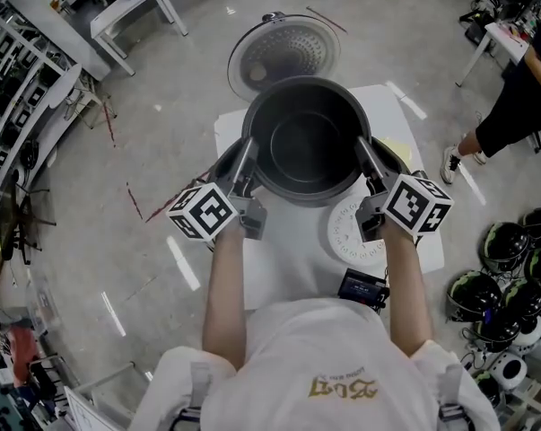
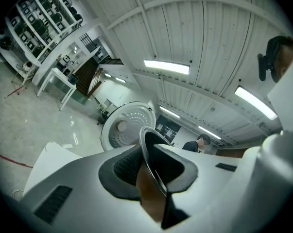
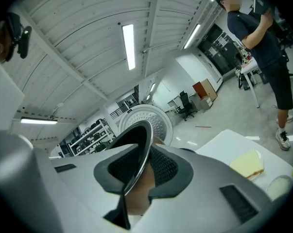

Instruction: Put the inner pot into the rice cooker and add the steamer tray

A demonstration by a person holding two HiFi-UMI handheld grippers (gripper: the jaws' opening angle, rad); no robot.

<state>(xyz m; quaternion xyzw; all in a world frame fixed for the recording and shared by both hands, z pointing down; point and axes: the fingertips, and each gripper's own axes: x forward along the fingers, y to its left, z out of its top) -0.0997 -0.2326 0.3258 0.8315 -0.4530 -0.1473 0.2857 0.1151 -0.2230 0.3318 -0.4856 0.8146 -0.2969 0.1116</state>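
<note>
The dark inner pot hangs level over the rice cooker, whose body shows only as dark edges on either side. My left gripper is shut on the pot's left rim and my right gripper on its right rim. In the left gripper view the thin rim runs between the pads of the left gripper. The right gripper pinches the rim the same way. The cooker's lid stands open behind the pot. A white perforated disc, probably the steamer tray, lies on the table.
The cooker stands on a small white table with a black device at its near edge and a yellow pad. A person stands at the right, helmets lie on the floor, shelves line the left.
</note>
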